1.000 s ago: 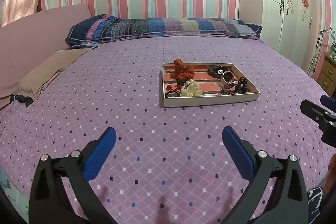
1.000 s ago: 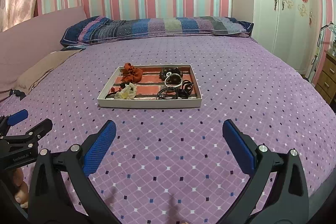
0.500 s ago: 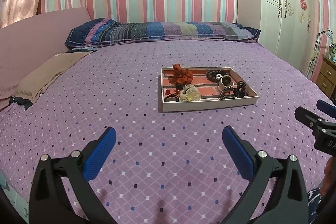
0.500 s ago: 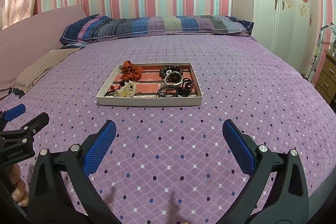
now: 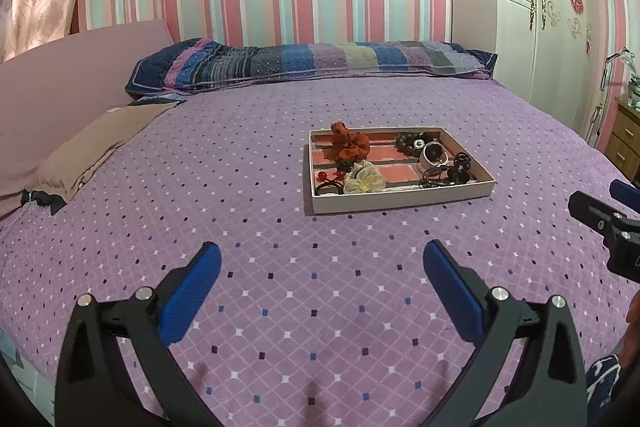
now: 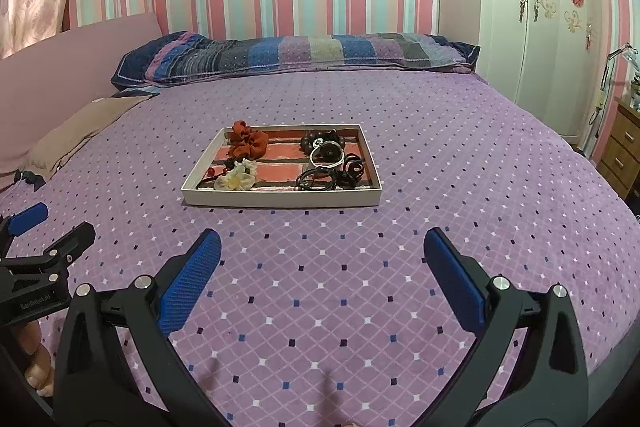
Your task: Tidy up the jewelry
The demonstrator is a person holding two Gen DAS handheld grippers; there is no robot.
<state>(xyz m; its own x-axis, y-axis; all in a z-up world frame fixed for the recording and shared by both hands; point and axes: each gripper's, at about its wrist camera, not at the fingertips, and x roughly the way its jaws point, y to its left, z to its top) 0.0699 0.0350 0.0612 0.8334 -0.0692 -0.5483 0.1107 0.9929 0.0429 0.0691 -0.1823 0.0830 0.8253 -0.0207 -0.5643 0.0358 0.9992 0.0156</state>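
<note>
Jewelry all inside tray at mid-bed: red scrunchie far-left corner, flower tie near-left, bangle and black ties right. Nothing loose on bedspread. Fits sorted or awaiting sorting. Left gripper, right gripper spread wide, empty, near edge.

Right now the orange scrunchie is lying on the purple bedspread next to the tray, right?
Not quite. The orange scrunchie is lying inside the tray, at its far left corner, not beside it on the purple bedspread. The right wrist view shows this.

Tray mid-bed, pillow behind; scrunchie rear-left in tray, flower front-left, beads rear-right, ties front-right.
</note>
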